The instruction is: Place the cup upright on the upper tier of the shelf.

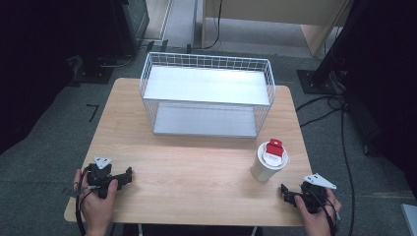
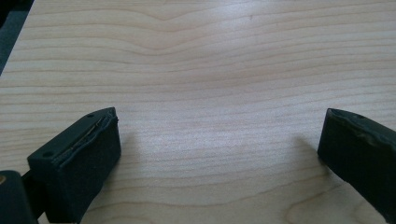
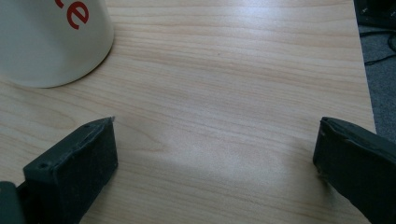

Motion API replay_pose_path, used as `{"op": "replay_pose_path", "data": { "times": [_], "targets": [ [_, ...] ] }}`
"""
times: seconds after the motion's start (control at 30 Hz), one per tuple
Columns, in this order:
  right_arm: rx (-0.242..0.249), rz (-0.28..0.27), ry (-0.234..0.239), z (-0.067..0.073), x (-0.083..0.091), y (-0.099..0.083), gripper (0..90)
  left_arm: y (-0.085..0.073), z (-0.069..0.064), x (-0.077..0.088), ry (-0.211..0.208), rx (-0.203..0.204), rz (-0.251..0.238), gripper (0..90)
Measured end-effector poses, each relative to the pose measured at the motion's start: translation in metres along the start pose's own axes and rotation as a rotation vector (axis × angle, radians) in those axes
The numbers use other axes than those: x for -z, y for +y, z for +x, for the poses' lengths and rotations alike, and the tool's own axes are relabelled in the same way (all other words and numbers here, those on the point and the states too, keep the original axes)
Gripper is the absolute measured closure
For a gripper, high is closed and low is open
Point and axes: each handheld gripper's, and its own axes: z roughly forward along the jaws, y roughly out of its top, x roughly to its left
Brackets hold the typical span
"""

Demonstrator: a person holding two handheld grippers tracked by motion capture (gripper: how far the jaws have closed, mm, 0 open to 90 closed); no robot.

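At the near left corner of the pale wooden table, your left gripper rests with its jaws spread wide over bare wood. Farther back, mid-table, stands the white wire basket. To the right, the white paper cup with a red-and-white lid stands upright, just beside your right gripper, whose jaws gape wide and hold nothing.
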Motion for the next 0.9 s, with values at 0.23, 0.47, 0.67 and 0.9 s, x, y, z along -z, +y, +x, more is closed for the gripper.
{"op": "replay_pose_path", "data": {
  "times": [0.23, 0.47, 0.67, 0.9],
  "targets": [
    [0.004, -0.001, 0.009, 0.003, 0.001, -0.001, 0.0, 0.0, 0.0, 0.0, 0.0, 0.0, 0.001, 0.0],
    [-0.023, -0.009, 0.044, 0.003, 0.0, 0.002, 0.0, 0.0, 0.0, 0.0, -0.001, -0.001, 0.001, 0.0],
    [-0.002, -0.045, 0.039, 0.011, 0.009, 0.004, 14.2, 0.0, 0.0, 0.0, -0.002, 0.001, 0.001, 0.0],
    [-0.023, -0.05, 0.081, 0.016, 0.009, 0.009, 14.1, 0.0, 0.0, 0.0, -0.002, 0.001, 0.001, 0.0]
  ]
}}
